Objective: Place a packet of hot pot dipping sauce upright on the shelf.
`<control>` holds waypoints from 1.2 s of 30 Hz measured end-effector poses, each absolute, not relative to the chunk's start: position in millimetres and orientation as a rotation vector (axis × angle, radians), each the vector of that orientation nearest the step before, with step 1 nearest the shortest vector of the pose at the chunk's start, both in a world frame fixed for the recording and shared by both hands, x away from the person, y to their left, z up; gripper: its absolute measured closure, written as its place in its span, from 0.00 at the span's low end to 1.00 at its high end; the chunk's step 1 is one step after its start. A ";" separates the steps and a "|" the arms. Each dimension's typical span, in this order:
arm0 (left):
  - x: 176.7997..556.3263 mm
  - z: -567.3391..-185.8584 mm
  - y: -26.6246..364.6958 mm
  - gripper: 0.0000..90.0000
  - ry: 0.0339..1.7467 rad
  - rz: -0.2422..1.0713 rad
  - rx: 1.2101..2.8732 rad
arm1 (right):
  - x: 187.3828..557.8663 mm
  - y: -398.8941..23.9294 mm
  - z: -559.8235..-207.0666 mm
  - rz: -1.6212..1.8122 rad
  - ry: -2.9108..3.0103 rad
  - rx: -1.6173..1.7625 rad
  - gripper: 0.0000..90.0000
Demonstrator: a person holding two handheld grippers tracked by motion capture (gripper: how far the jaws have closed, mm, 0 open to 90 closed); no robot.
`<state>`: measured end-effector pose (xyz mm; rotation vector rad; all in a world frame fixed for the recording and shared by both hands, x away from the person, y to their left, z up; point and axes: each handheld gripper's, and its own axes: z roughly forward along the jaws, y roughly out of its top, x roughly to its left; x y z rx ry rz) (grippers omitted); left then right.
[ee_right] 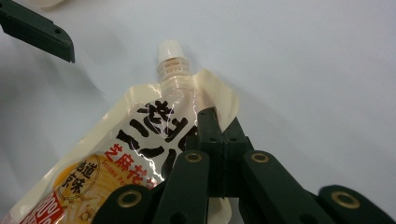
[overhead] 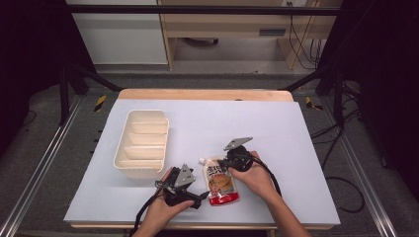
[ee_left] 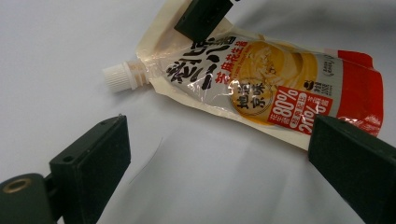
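My left gripper (overhead: pixel 200 193) was nearest to me, low at the front of the table (overhead: pixel 276 128), held in a hand (overhead: pixel 165 210). Its fingers (ee_left: pixel 91 161) were wide apart and held nothing. They lay flat, just over the white table top, and pointed at the pouch (overhead: pixel 221 181) from its left side.

The pouch lay flat on the table between my two grippers (it was a soft sauce pouch, cream and orange with a red bottom edge). Its small white cap (ee_left: pixel 116 76) pointed away from me and a bit to the left. The red end was close to the front edge of the table.

My right gripper (ee_right: pixel 219 135) was at the top right corner of the pouch, beside the cap. Its fingers (ee_right: pixel 233 140) were pressed together on that thin cream corner, so they had the pouch pinched. The other hand (overhead: pixel 254 177) held this gripper, and a black cable (overhead: pixel 269 173) ran back from it over the hand.

A cream tray (overhead: pixel 141 168) with four slots sat on the table, off to the left and farther back than the pouch. It was near my left gripper but not touching it.
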<state>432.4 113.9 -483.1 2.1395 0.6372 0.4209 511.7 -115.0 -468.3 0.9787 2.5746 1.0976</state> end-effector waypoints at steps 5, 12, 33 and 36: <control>435.2 -480.0 115.5 0.06 0.640 0.417 2.135 | 510.3 -117.7 -463.9 1.102 2.572 0.962 1.00; 443.0 -458.7 118.6 0.07 0.632 0.441 2.127 | 512.4 -120.7 -446.5 1.118 2.538 0.907 1.00; 481.5 -411.8 130.8 0.07 0.552 0.476 2.277 | 519.9 -117.7 -406.3 1.190 2.446 0.823 1.00; 486.9 -404.6 131.0 0.07 0.537 0.487 2.303 | 518.0 -118.7 -401.9 1.194 2.433 0.807 1.00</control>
